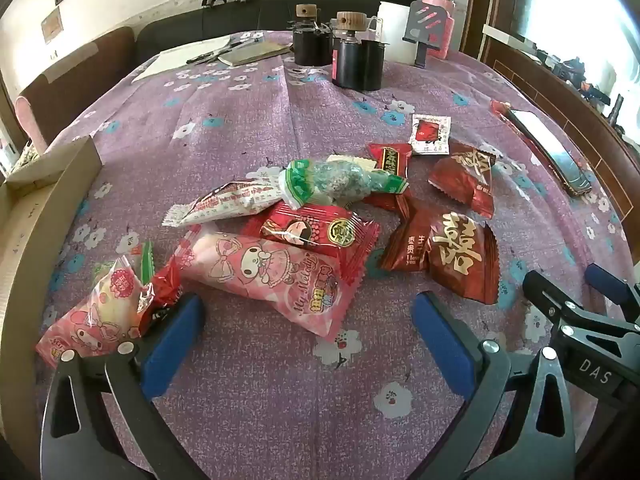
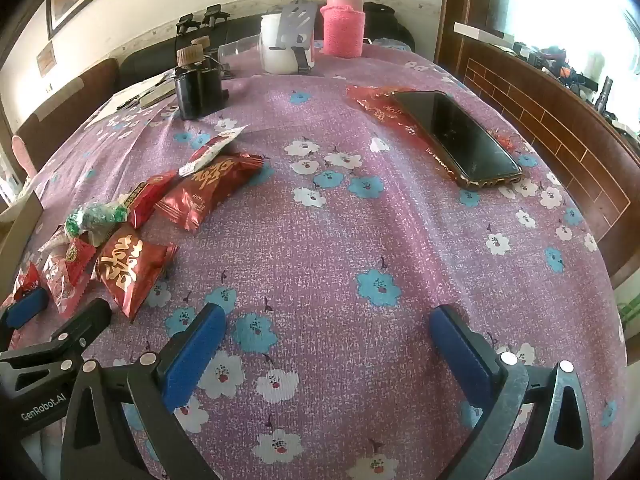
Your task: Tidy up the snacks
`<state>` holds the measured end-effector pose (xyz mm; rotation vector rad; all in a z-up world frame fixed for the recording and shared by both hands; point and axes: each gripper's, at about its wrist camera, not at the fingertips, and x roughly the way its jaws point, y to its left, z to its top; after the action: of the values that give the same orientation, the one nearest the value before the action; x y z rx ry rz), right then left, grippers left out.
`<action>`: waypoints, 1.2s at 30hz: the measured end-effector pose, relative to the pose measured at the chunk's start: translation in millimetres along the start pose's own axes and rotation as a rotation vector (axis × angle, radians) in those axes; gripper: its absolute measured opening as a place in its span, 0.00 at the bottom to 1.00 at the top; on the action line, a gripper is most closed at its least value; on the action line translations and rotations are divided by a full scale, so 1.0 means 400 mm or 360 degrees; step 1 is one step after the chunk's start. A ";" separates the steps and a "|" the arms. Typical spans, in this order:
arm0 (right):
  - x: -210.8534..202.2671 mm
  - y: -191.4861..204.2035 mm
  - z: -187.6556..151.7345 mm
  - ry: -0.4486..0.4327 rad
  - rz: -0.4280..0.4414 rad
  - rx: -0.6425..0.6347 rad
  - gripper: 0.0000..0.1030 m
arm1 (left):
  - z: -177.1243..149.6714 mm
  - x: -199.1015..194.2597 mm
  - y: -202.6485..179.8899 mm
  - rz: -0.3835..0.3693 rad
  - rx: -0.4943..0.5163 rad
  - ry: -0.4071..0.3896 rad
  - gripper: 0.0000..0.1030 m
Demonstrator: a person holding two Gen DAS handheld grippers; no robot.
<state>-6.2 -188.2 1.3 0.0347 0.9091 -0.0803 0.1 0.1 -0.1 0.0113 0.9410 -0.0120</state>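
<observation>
Snacks (image 1: 304,220) piled just ahead of left claw (image 1: 308,332) — jaws apart

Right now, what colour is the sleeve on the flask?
Pink knit sleeve around the flask; clearest in the right wrist view.

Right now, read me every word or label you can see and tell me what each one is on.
"My Melody": pink cartoon-rabbit snack packet
"I love you", beside a large gold 囍 sign: dark red foil packet
"DAS": right gripper
"GenRobot.AI": left gripper
Print on the other wrappers is too small or blurred to read.
</observation>
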 end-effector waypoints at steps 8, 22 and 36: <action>0.000 0.000 0.000 0.0006 0.0005 0.0004 1.00 | 0.000 0.000 0.000 -0.0004 -0.0003 0.0000 1.00; -0.001 -0.001 0.001 0.0006 0.0005 0.0003 1.00 | 0.000 0.000 0.000 -0.0004 -0.0003 -0.0001 1.00; -0.004 -0.001 -0.002 0.0028 0.0024 0.0005 1.00 | -0.008 -0.010 0.002 -0.0045 0.0051 0.0077 1.00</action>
<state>-7.9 -188.6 2.3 0.0451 0.9263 -0.0675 -4.8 1.0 1.5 0.0282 0.9893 -0.0536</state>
